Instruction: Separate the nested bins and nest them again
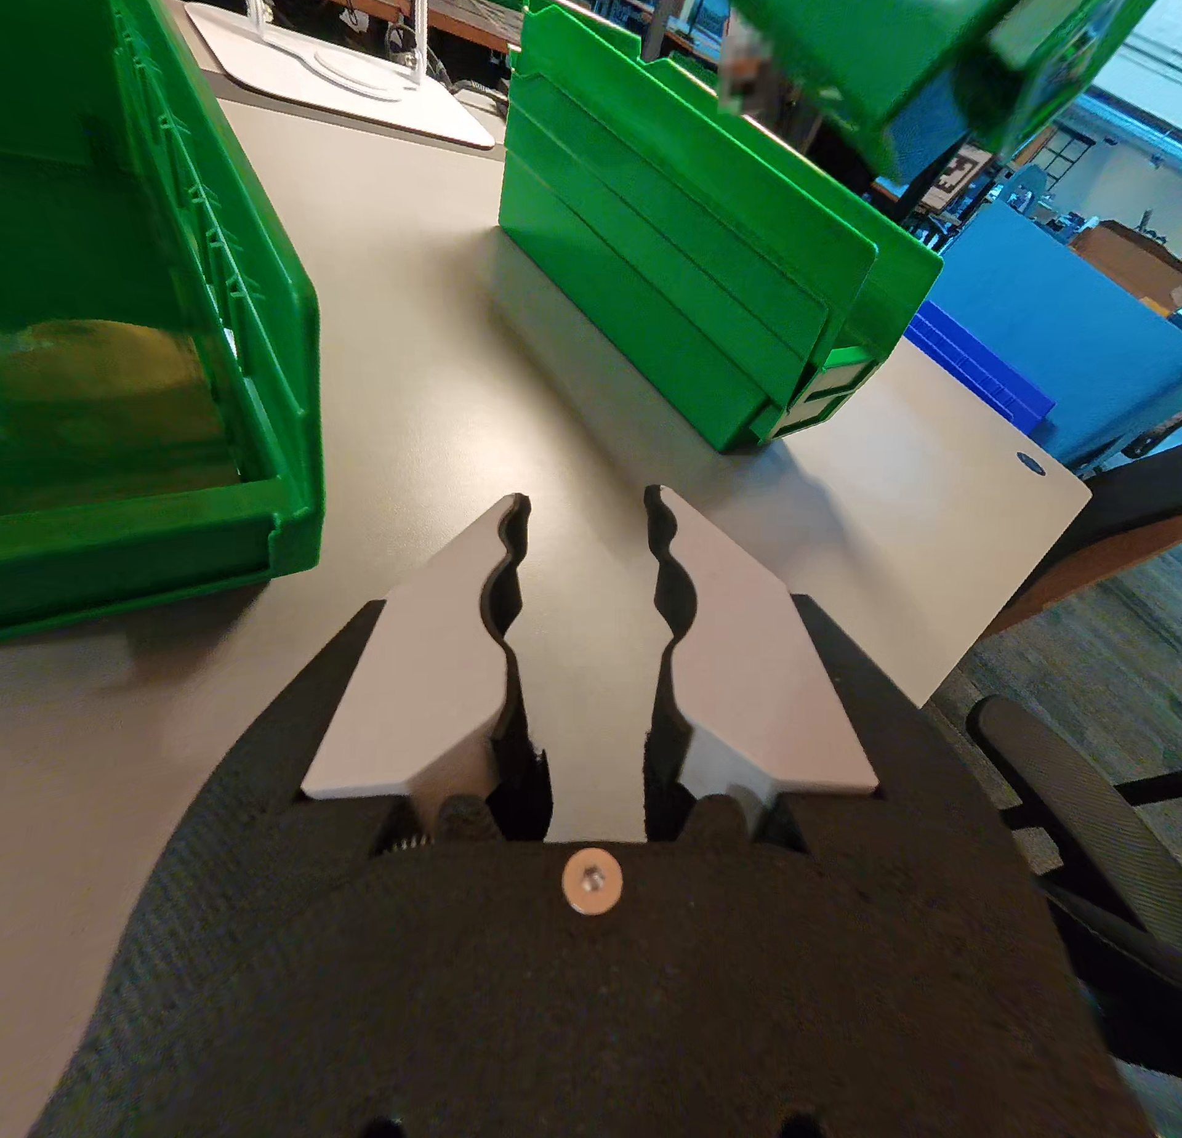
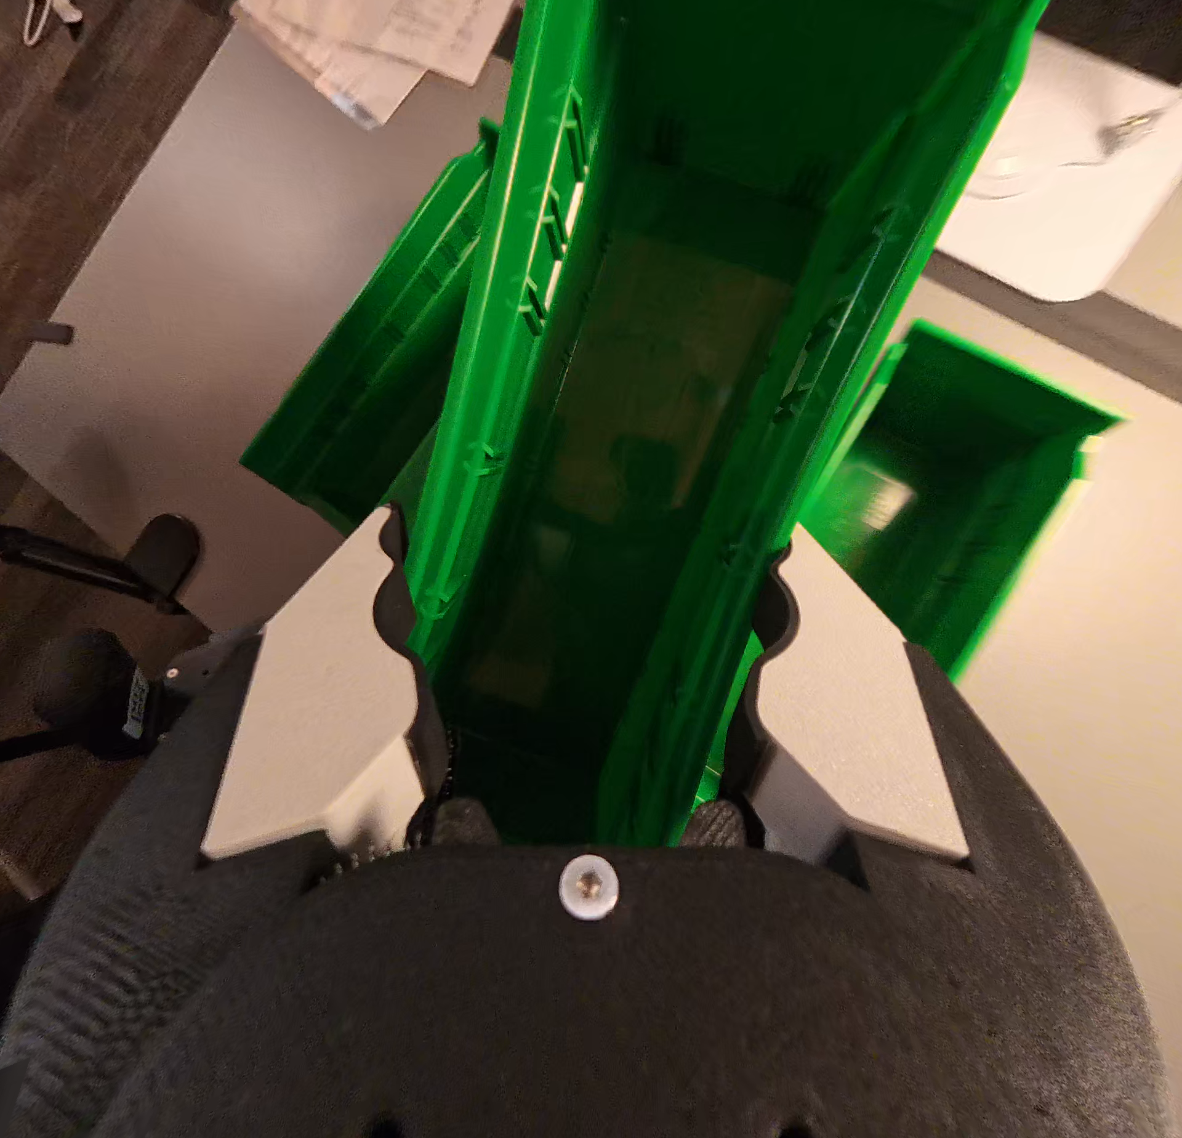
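Note:
My right gripper [image 2: 587,538] is shut on a long green bin [image 2: 671,339], its pads pressing on the bin's two side walls, and holds it in the air above the table. The same bin shows at the top right of the left wrist view [image 1: 895,39]. Below it, a nested stack of green bins [image 1: 671,275] stands on the grey table [image 1: 416,339], also seen in the right wrist view [image 2: 384,371]. A single green bin [image 1: 128,339] sits at the left, seen from above in the right wrist view [image 2: 959,467]. My left gripper [image 1: 587,501] is open and empty over the table between them.
A white flat stand base [image 1: 332,83] lies at the table's far side. A blue bin [image 1: 978,365] sits past the right edge. A dark chair [image 1: 1087,819] stands off the table's right edge. Papers [image 2: 384,26] lie on a neighbouring desk.

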Demonstrator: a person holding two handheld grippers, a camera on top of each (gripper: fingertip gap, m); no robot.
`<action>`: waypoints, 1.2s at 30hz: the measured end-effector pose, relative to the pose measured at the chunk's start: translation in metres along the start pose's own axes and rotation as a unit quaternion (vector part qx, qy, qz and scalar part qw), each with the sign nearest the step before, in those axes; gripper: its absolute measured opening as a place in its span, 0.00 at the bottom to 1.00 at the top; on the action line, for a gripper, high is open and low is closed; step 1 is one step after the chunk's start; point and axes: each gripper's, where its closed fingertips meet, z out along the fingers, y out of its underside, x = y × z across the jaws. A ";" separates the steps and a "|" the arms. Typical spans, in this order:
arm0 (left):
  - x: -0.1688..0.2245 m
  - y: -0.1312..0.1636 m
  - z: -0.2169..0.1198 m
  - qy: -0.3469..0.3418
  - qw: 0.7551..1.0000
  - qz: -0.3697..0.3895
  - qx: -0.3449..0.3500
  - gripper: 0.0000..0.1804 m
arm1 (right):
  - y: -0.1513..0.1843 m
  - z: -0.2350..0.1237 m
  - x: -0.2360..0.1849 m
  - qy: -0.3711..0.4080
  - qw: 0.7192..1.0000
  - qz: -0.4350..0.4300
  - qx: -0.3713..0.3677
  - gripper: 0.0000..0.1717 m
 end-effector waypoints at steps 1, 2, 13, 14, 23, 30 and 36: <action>0.000 0.000 0.000 0.000 1.000 0.000 0.000 0.21 | -0.002 -0.011 0.010 0.011 1.000 0.004 0.004 0.64; 0.000 0.000 0.000 0.000 1.000 0.000 0.000 0.20 | -0.001 -0.021 0.021 0.022 1.000 0.008 0.004 0.64; -0.001 -0.001 0.000 -0.002 1.000 0.001 0.003 0.20 | 0.044 -0.019 0.105 0.079 0.994 0.069 -0.044 0.64; -0.001 -0.001 0.000 -0.002 1.000 0.000 0.002 0.20 | 0.047 -0.015 0.108 0.078 0.993 0.071 -0.047 0.64; -0.001 0.000 0.000 0.004 1.000 -0.005 0.000 0.20 | 0.057 0.013 0.121 0.078 0.991 0.083 -0.067 0.65; -0.001 -0.001 0.000 0.004 1.000 -0.005 0.001 0.20 | 0.061 0.027 0.126 0.080 0.990 0.083 -0.075 0.65; -0.001 -0.001 0.000 0.003 1.000 -0.004 0.002 0.20 | 0.069 0.037 0.127 0.080 0.990 0.081 -0.080 0.65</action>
